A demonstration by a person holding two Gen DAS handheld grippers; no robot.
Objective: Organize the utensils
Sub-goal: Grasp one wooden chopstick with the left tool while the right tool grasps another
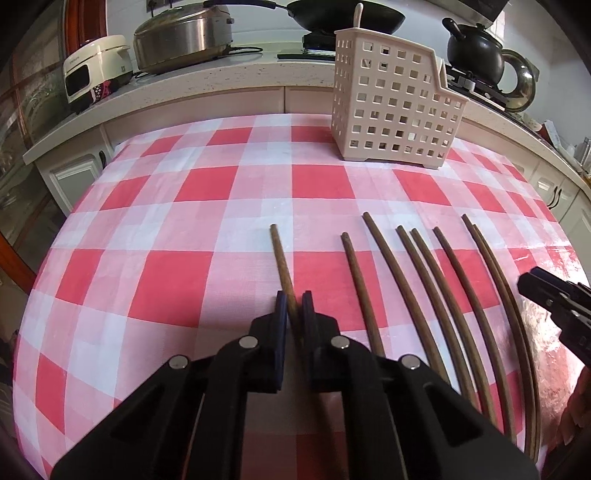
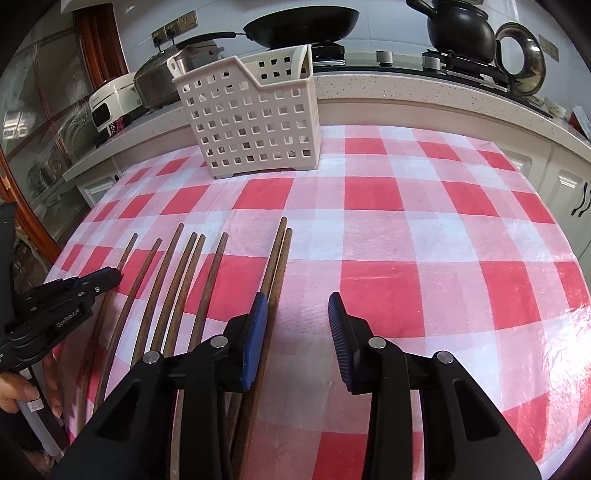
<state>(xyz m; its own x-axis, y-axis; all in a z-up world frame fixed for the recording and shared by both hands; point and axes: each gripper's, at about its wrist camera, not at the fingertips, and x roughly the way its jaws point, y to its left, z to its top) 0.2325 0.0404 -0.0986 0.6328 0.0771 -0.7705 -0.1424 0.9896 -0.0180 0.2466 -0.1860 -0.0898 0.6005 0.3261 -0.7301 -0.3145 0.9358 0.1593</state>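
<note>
Several brown wooden chopsticks [image 1: 421,295] lie side by side on the red-and-white checked tablecloth [image 1: 184,206]. My left gripper [image 1: 294,301] is shut on the leftmost chopstick [image 1: 280,254], low over the cloth. A beige perforated utensil basket [image 1: 391,107] stands at the far side of the table, with a white handle sticking up in it. In the right wrist view the basket [image 2: 255,122] is far left of centre. My right gripper [image 2: 297,306] is open and empty; its left finger [image 2: 255,339] is beside the rightmost pair of chopsticks [image 2: 275,266]. The left gripper shows at the left edge [image 2: 107,278].
Behind the table runs a kitchen counter [image 1: 236,70] with a steel cooker, a white appliance, a black wok and a black kettle [image 2: 461,29]. White cabinet doors [image 2: 565,184] lie beyond the table's right edge. My right gripper appears at the right edge of the left wrist view [image 1: 554,299].
</note>
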